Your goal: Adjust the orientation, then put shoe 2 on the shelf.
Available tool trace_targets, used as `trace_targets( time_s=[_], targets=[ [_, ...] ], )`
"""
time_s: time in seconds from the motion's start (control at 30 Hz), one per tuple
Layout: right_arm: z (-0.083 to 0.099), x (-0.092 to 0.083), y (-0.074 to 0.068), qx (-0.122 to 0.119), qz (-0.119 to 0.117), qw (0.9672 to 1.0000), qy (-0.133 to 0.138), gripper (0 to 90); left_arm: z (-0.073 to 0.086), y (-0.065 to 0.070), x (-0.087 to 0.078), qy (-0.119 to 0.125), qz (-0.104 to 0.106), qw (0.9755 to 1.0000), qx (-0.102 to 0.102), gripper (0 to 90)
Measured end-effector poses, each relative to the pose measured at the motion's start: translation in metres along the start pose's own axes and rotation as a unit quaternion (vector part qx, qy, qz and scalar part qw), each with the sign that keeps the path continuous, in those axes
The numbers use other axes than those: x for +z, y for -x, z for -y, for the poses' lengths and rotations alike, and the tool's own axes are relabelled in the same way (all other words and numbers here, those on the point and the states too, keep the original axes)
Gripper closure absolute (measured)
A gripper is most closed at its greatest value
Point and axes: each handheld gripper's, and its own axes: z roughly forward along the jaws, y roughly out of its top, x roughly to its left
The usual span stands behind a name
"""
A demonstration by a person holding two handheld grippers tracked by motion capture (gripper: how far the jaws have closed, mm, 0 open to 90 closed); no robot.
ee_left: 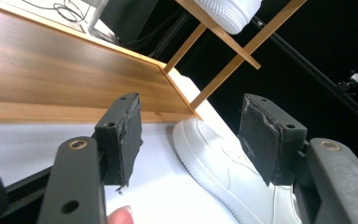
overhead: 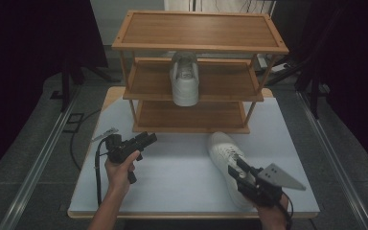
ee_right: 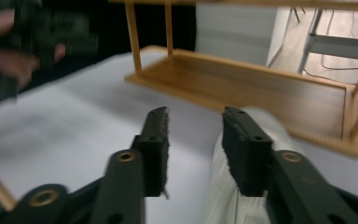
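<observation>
at five o'clock on the table (overhead: 172,177) lies the loose white sneaker (overhead: 223,148); your right gripper (overhead: 237,168) hovers spread over its heel, left gripper (overhead: 146,139) spread, empty. straddle the collar squarely before closing.

Your white sneaker (overhead: 224,154) lying on the white table's (overhead: 172,172) near right, sole down, toe pointing far-left toward the wooden rack (overhead: 196,86), heel nearest you, laces up, just before the bottom shelf.
</observation>
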Motion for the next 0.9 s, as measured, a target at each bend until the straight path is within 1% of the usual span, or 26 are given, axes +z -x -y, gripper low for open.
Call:
trace_targets(
  time_s=[0.03, 0.07, 0.1, 0.13, 0.17, 0.2, 0.23, 0.27, 0.3, 0.33, 0.4, 0.43, 0.5, 0.53, 0.57, 0.6, 0.63, 0.67, 0.77, 0.83, 0.9],
  targets=[
    [-0.006, 0.004, 0.009, 0.010, -0.007, 0.9999, 0.008, 57.6, 0.001, 0.000, 0.000, 0.000, 0.000, 1.0000, -0.001, 38.6],
    [-0.013, 0.009, 0.022, 0.018, -0.007, 0.9997, 0.015, 55.2, 0.002, 0.001, -0.001, 0.000, 0.002, 1.0000, -0.002, 38.6],
    [-0.013, 0.009, 0.022, 0.018, -0.007, 0.9997, 0.015, 55.2, 0.002, 0.001, -0.001, 0.000, 0.002, 1.0000, -0.002, 38.5],
    [-0.013, 0.011, 0.026, 0.020, -0.005, 0.9996, 0.019, 55.1, 0.002, 0.001, -0.002, 0.000, 0.003, 1.0000, -0.004, 38.5],
    [-0.014, 0.015, 0.034, 0.018, 0.000, 0.9997, 0.017, 53.3, 0.002, 0.001, -0.002, 0.004, 0.006, 0.9999, -0.010, 38.4],
    [-0.014, 0.015, 0.034, 0.018, 0.000, 0.9997, 0.017, 53.3, 0.002, 0.001, -0.002, 0.004, 0.006, 0.9999, -0.010, 38.3],
    [-0.013, 0.016, 0.038, 0.017, 0.003, 0.9997, 0.016, 53.3, 0.002, 0.001, -0.002, 0.004, 0.007, 0.9999, -0.010, 38.3],
    [-0.011, 0.016, 0.044, 0.022, 0.009, 0.9995, 0.019, 53.3, 0.002, 0.002, -0.002, 0.006, 0.008, 0.9999, -0.010, 38.4],
    [-0.011, 0.016, 0.044, 0.022, 0.009, 0.9995, 0.019, 53.3, 0.002, 0.002, -0.002, 0.006, 0.008, 0.9999, -0.010, 38.4],
    [-0.007, 0.015, 0.050, 0.026, 0.011, 0.9995, 0.017, 53.2, 0.002, 0.003, -0.001, 0.005, 0.009, 0.9999, -0.008, 38.4],
    [-0.006, 0.015, 0.052, 0.028, 0.015, 0.9993, 0.018, 53.2, 0.003, 0.003, -0.001, 0.004, 0.008, 0.9999, -0.007, 38.4],
    [-0.004, 0.013, 0.056, 0.030, 0.016, 0.9992, 0.020, 52.7, 0.004, 0.004, 0.000, 0.002, 0.009, 0.9999, -0.005, 38.4],
    [-0.003, 0.013, 0.059, 0.032, 0.019, 0.9991, 0.019, 52.4, 0.005, 0.003, 0.000, -0.002, 0.008, 1.0000, -0.003, 38.4],
    [-0.001, 0.013, 0.064, 0.038, 0.018, 0.9988, 0.024, 51.4, 0.007, 0.001, 0.002, -0.006, 0.006, 0.9999, -0.006, 38.3],
    [0.000, 0.013, 0.066, 0.040, 0.015, 0.9988, 0.025, 51.2, 0.007, 0.001, 0.002, -0.006, 0.006, 0.9999, -0.006, 38.2],
    [0.002, 0.014, 0.069, 0.045, 0.016, 0.9985, 0.025, 51.2, 0.010, -0.001, 0.004, -0.012, 0.002, 0.9999, -0.009, 38.3],
    [0.002, 0.014, 0.069, 0.045, 0.016, 0.9985, 0.025, 51.2, 0.010, -0.001, 0.004, -0.012, 0.002, 0.9999, -0.009, 38.2],
    [0.005, 0.017, 0.073, 0.051, 0.017, 0.9984, 0.019, 50.8, 0.012, -0.003, 0.005, -0.018, 0.000, 0.9998, -0.008, 38.2],
    [0.012, 0.023, 0.080, 0.054, 0.023, 0.9983, 0.004, 50.5, 0.012, -0.003, 0.006, -0.019, 0.000, 0.9998, -0.007, 38.2],
    [0.014, 0.025, 0.081, 0.057, 0.023, 0.9981, 0.001, 50.5, 0.012, -0.003, 0.006, -0.017, 0.001, 0.9998, -0.008, 38.2],
    [0.021, 0.030, 0.082, 0.060, 0.017, 0.9980, -0.014, 50.5, 0.011, -0.003, 0.004, -0.017, 0.000, 0.9998, -0.008, 38.2]
  ],
)
